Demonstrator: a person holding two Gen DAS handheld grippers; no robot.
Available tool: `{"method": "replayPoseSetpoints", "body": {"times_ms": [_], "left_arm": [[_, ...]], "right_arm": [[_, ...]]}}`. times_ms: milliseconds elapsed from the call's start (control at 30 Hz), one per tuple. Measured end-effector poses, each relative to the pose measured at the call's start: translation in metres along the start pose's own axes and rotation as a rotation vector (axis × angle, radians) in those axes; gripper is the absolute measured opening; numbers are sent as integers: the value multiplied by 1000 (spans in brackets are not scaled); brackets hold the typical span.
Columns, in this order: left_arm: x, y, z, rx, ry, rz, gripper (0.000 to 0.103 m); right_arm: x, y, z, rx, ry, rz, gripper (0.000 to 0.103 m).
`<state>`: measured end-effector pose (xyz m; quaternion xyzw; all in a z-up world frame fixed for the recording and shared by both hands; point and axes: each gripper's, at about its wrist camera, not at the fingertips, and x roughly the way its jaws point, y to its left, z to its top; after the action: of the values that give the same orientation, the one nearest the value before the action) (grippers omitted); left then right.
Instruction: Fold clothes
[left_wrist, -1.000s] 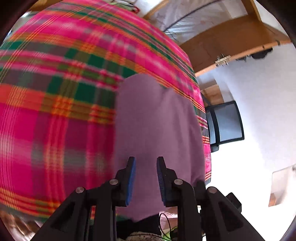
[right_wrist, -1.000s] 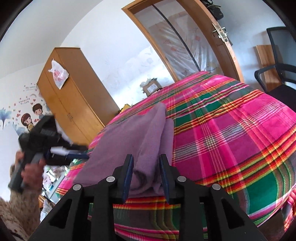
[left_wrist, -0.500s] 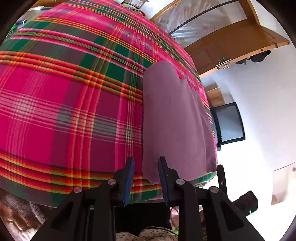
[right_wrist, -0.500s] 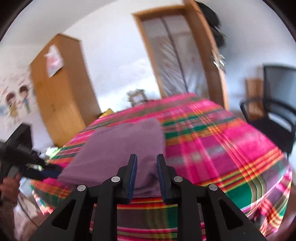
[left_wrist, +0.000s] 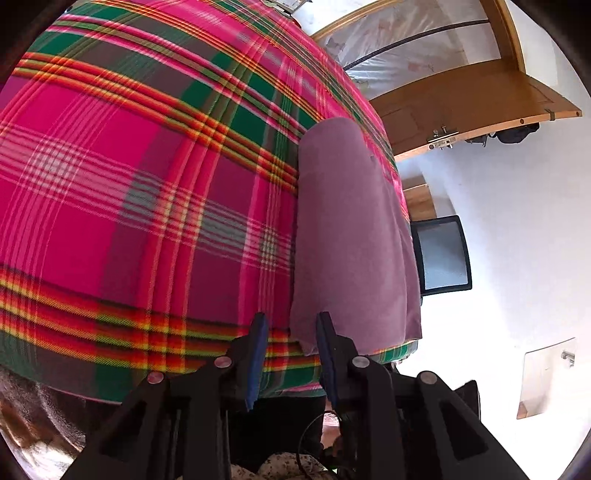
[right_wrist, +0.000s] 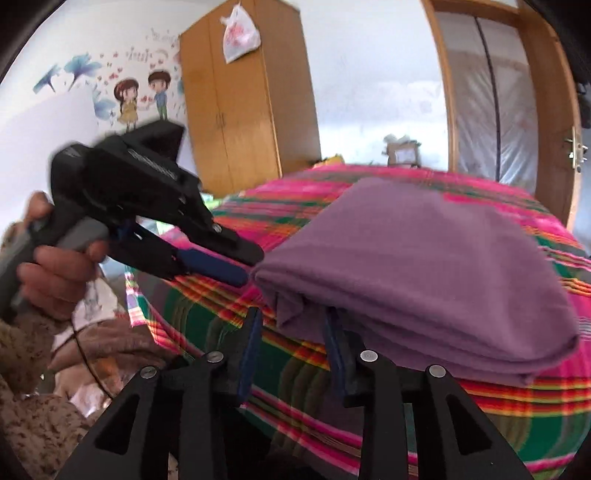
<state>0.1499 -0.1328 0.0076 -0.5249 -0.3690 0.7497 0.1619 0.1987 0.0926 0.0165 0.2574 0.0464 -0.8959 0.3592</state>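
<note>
A purple garment (left_wrist: 351, 236) lies folded in several layers on the plaid blanket (left_wrist: 147, 206), near the bed's edge. My left gripper (left_wrist: 291, 334) is open, and the garment's near corner sits just inside the gap between its fingers. In the right wrist view the garment (right_wrist: 424, 258) fills the right half. My right gripper (right_wrist: 291, 326) is open below its near folded corner, which hangs over the gap. The left gripper (right_wrist: 229, 264), held by a hand (right_wrist: 55, 266), points its blue tip at the garment's left corner.
A wooden wardrobe (right_wrist: 251, 103) with a plastic bag on it stands behind the bed, and a door (right_wrist: 491, 85) to its right. A black office chair (left_wrist: 443, 254) is beside the bed. The person's patterned sleeve (right_wrist: 33, 406) is at lower left.
My left gripper has drawn back to the bed's edge, at the garment's near corner. My right gripper has swung left and closer to the garment, so the left gripper and hand now fill its left side.
</note>
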Motion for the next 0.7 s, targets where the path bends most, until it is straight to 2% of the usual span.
{"method": "replayPoseSetpoints", "body": {"times_ms": [133, 267, 367, 500, 700], "left_arm": [[1, 6, 0, -8, 5, -6, 27], [-2, 10, -1, -14, 4, -14, 27], [-5, 12, -2, -21, -3, -23, 27], [-6, 15, -3, -21, 2, -29, 27], [-3, 21, -3, -39, 3, -35, 27]], "right_arm": [[13, 3, 3, -22, 18, -4, 35], [25, 12, 7, -66, 30, 1, 48], [34, 18, 10, -91, 34, 0, 48], [36, 18, 12, -58, 31, 93, 50], [35, 27, 10, -80, 30, 119, 50]]}}
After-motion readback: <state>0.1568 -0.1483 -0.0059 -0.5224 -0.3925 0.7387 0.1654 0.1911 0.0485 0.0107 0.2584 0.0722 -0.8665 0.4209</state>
